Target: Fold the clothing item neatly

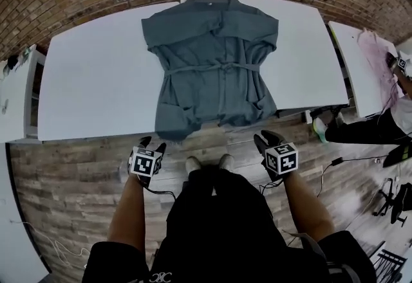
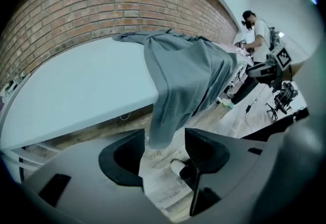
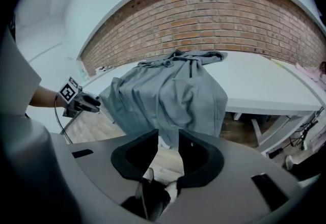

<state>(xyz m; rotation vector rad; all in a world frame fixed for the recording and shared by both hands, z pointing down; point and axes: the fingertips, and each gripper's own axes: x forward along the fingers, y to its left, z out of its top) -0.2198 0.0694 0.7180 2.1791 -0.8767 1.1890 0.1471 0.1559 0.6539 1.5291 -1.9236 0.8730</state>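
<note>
The grey belted robe lay flat on the white table, collar at the far edge, long axis running away from the person, hem hanging over the near edge. The left gripper and right gripper sat below the hem corners, about equally near. The left jaws stood wide apart, the right narrower, both empty. The cuffs were hard to make out.
</note>
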